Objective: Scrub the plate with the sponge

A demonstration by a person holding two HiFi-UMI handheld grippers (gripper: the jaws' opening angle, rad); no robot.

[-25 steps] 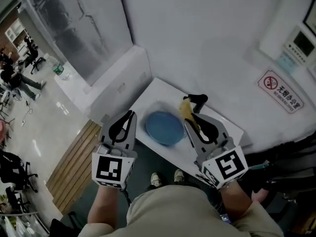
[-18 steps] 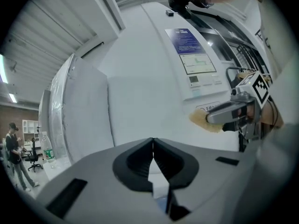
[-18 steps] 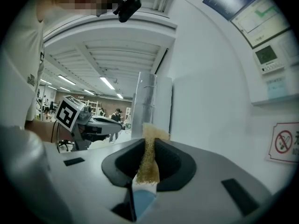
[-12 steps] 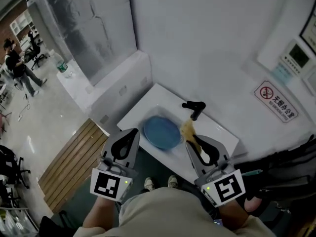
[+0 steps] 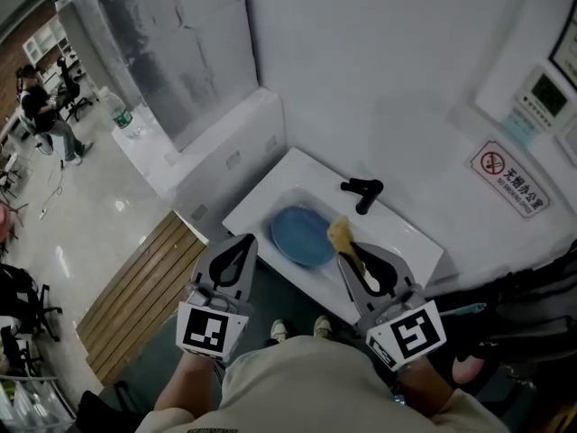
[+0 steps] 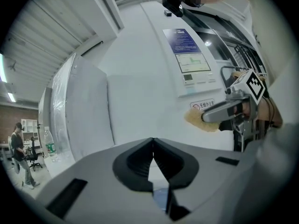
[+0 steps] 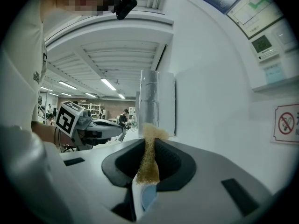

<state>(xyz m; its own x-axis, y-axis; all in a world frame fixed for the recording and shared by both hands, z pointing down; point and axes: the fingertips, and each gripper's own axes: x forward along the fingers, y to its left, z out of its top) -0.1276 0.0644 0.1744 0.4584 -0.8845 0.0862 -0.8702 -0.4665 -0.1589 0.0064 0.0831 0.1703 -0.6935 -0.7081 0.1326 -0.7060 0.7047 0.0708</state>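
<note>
- Head view: the left gripper (image 5: 242, 240) sits at lower centre-left of the frame. Its jaws are pressed together with nothing between them, and its tip lies by the near left corner of the white sink (image 5: 297, 165)
- Head view: the blue plate (image 5: 302, 235) lies flat in the sink basin at mid-frame, between the two grippers' tips and just right of the left one
- Head view: the right gripper (image 5: 345, 246), at lower centre-right, pinches the yellow sponge (image 5: 339, 233). The sponge sticks out past the jaw tips and overlaps the plate's right rim in the picture (whether sponge and plate touch cannot be told from this angle)
- Head view: a black faucet (image 5: 362, 190) stands on the sink's far rim, just above and right of the sponge. A red no-smoking sign (image 5: 509, 177) hangs on the white wall at right, and a wooden slatted panel (image 5: 135, 296) lies on the floor at lower left
- Left gripper view: the left jaws meet in one closed line at lower centre and hold nothing. The right gripper reaches in from the right edge with its marker cube (image 6: 253, 84) on top, and the sponge pokes out leftward from its tips. A water bottle (image 6: 50, 146) and a person (image 6: 18, 148) show at far left
- Right gripper view: the sponge is squeezed thin between the two jaws at lower centre, and its frayed top rises above the tips. The left gripper shows at mid-left and the no-smoking sign at the right edge
</note>
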